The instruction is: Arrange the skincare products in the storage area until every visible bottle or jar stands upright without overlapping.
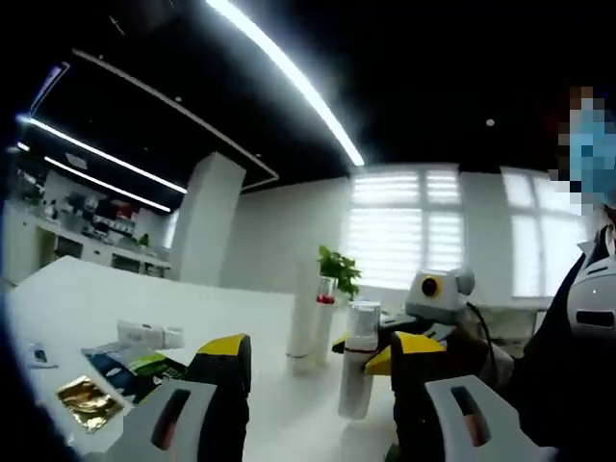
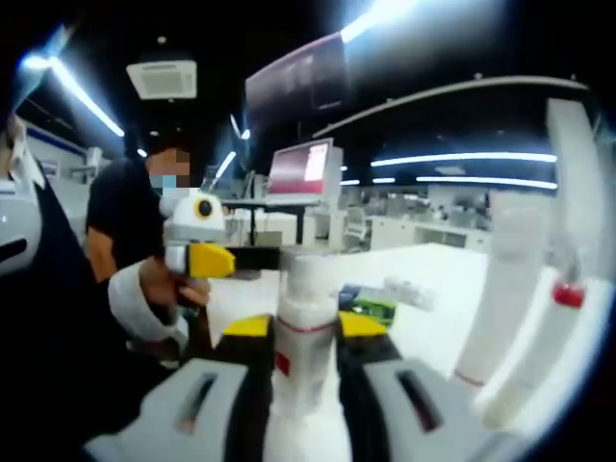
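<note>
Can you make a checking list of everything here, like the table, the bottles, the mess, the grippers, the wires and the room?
Surface: white table, mostly bare.
Job's things: white pump bottle upright between the right gripper's jaws; two tall white tubes standing together, one with a red band.
Clutter: gold sachet, dark and green packets, small white box, all lying flat on the table.
Grippers: left gripper open, holding nothing; right gripper shut on the pump bottle.
Cables: a dark cable behind the right gripper.
Surroundings: plant, windows with blinds, white pillar, ceiling light strips, a wall screen, a person's hand on the left gripper.
</note>
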Demonstrator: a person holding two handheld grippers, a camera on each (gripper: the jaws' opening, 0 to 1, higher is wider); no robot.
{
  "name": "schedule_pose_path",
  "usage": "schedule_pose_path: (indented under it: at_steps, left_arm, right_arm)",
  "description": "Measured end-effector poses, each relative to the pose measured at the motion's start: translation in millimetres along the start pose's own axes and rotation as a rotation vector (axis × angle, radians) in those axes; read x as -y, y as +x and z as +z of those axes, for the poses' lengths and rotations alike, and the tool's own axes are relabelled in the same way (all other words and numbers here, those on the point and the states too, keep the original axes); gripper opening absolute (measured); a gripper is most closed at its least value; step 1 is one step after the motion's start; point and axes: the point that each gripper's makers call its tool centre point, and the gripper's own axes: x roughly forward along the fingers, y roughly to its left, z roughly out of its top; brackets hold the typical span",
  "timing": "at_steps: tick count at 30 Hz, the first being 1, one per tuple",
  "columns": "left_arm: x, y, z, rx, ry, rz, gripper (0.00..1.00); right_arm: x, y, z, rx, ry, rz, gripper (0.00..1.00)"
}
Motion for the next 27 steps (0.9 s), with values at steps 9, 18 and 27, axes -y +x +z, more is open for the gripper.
schedule_pose_path:
  at_steps: [9,18,27]
  left_arm:
    - [-15.6,-7,2.2,-0.002,0.006,0.058,0.69]
    - [-19.3,-7,2.8,-0.005,0.031,0.087,0.82]
    - [-25.6,-6,-2.0,-0.014,0.059,0.12,0.96]
  right_arm:
    - [34,-20,8.4,0.038,0.024,-0.034,0.23]
    - [61,-37,-0.1,0.026,0.017,-0.095,0.23]
    - [83,-51,-12.1,0.018,0.055,-0.136,0.23]
